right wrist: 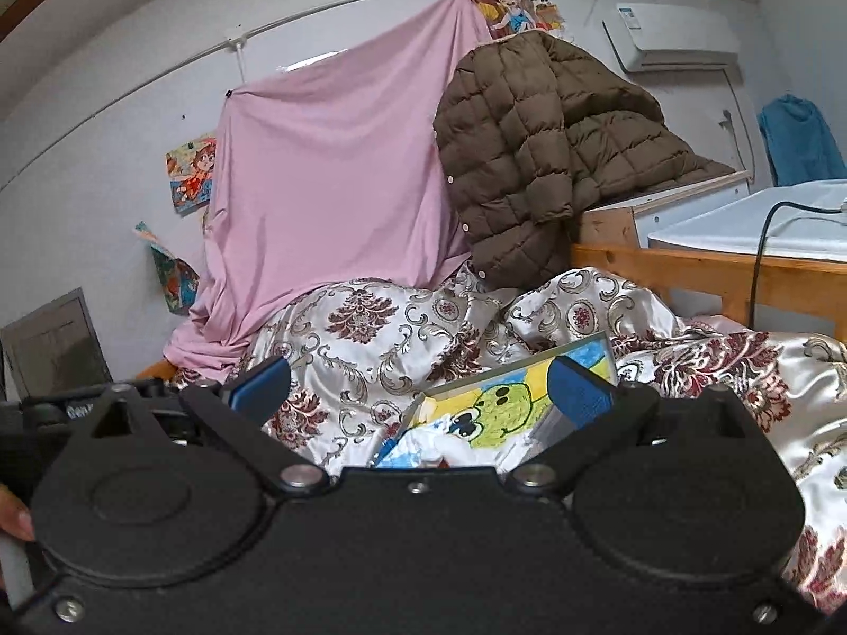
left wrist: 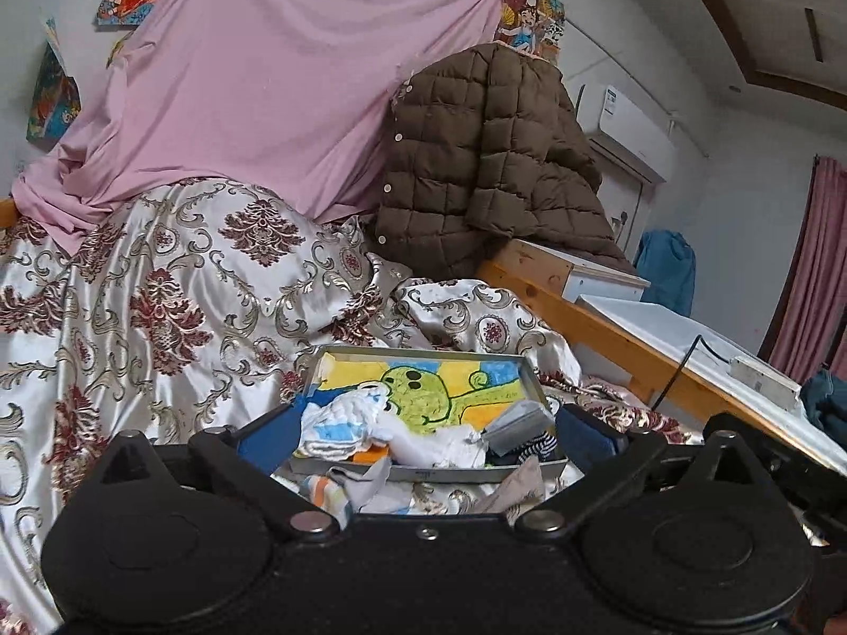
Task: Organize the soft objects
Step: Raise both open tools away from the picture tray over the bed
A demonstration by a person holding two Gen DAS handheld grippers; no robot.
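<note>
A shallow metal tray [left wrist: 532, 375] with a green cartoon drawing on its floor lies on the patterned bedspread. Inside it are a white and blue cloth [left wrist: 360, 415], a grey folded piece [left wrist: 516, 423] and a striped sock [left wrist: 537, 447]. More small cloths [left wrist: 349, 492] lie on the bed in front of the tray. My left gripper [left wrist: 423, 436] is open, its blue fingers either side of the tray's near end. In the right wrist view the tray [right wrist: 423, 402] is tilted, and my right gripper [right wrist: 421, 389] is open and empty above it.
The floral satin bedspread [left wrist: 159, 307] is bunched up behind the tray. A pink sheet [left wrist: 254, 95] hangs at the back, with a brown quilted jacket [left wrist: 492, 159] beside it. A wooden bed rail [left wrist: 609, 338] and a white surface with a cable [left wrist: 688, 349] stand to the right.
</note>
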